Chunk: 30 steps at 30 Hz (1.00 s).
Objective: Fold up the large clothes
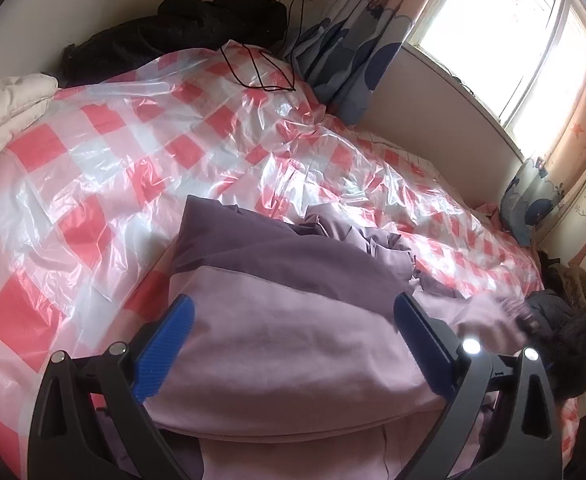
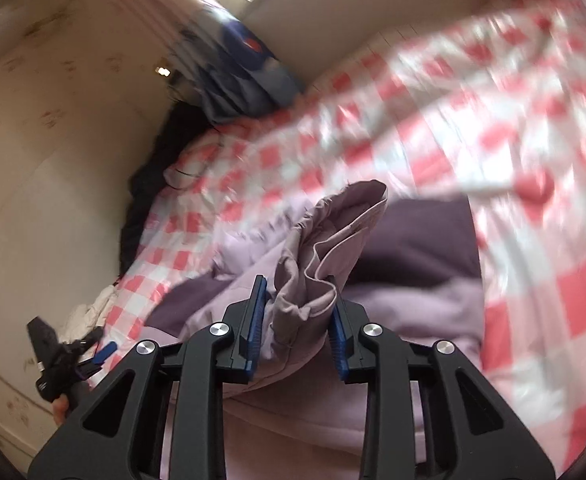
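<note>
A large pink and purple garment (image 1: 293,340) lies on a bed under a red-and-white checked plastic sheet (image 1: 113,168). My left gripper (image 1: 293,312) is open, its blue fingers spread wide over the pink fabric, holding nothing. My right gripper (image 2: 299,304) is shut on a bunched fold of the pink garment (image 2: 325,248), which sticks up between the blue pads; that view is blurred by motion. The right gripper also shows blurred at the garment's right end in the left wrist view (image 1: 529,320). The left gripper shows small at the lower left of the right wrist view (image 2: 105,352).
Black clothing (image 1: 173,28) and a white quilt (image 1: 5,108) lie at the bed's far end. A black cable (image 1: 261,68) runs across the sheet from a wall socket. Blue curtains (image 1: 349,52) hang by the window. A dark coat (image 1: 561,312) lies at the right edge.
</note>
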### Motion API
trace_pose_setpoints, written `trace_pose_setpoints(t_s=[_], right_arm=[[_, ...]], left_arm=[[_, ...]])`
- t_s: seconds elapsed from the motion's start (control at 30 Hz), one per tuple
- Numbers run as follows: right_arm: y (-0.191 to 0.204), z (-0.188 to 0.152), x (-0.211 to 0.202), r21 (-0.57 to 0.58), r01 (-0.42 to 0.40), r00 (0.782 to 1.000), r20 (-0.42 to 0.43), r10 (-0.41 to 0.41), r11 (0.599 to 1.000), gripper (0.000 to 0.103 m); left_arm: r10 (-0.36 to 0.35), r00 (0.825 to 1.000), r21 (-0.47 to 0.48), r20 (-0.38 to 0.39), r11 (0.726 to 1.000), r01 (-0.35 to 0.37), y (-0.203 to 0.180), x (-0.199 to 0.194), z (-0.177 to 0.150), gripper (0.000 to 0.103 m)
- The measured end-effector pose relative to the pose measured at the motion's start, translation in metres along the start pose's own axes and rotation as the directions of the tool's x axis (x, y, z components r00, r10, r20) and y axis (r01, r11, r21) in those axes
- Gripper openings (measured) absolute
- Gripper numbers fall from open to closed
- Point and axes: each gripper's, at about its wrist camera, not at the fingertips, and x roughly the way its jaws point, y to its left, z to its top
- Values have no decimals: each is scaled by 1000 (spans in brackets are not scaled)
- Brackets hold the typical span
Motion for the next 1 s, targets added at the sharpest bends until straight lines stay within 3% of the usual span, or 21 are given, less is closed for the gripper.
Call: trace_pose_setpoints(t_s=[0.07, 0.13, 0.3, 0.37, 0.43, 0.57, 0.6, 0.7, 0.8, 0.83, 0.9, 1.0], right_arm=[[15, 8, -21, -102, -2, 997, 80, 11, 995, 26], [10, 14, -27, -125, 28, 996, 93, -17, 992, 20], [-67, -5, 6, 19, 145, 987, -79, -143, 989, 16], [-68, -16, -6, -23, 184, 982, -46, -185, 983, 17], [-51, -16, -20, -71, 155, 988, 24, -153, 985, 18], [13, 7, -3, -231, 88, 996, 36, -82, 969, 70], [26, 13, 11, -259, 69, 998, 9, -69, 963, 74], [40, 14, 62, -316, 108, 981, -120, -153, 943, 74], [6, 1, 109, -296, 205, 927, -248, -282, 933, 73], [-18, -8, 119, -251, 210, 913, -297, -282, 945, 65], [-43, -20, 120, -214, 210, 915, -299, -269, 954, 54], [-36, -13, 113, -219, 244, 905, -298, -303, 945, 52]], left_arm=[[-2, 1000, 20, 8, 1000, 2, -5, 4, -3, 96], [5, 1000, 40, -4, 999, -5, -10, 15, -6, 96], [53, 994, 59, -92, 997, -47, -7, 53, -23, 96], [75, 991, 72, -111, 995, -67, -7, 58, -28, 96], [73, 995, 79, -73, 995, -68, -11, 48, -25, 96], [45, 999, 77, 10, 996, -46, -21, 34, -5, 96], [47, 999, 86, 13, 995, -48, -24, 36, -1, 96], [73, 997, 98, -7, 993, -72, -27, 52, 4, 96], [119, 992, 100, -49, 988, -113, -19, 77, -3, 96], [127, 990, 113, -59, 986, -120, -17, 84, -7, 96], [160, 985, 197, -71, 970, -143, -20, 101, -24, 96], [221, 974, 263, -45, 943, -202, -30, 98, -32, 96]])
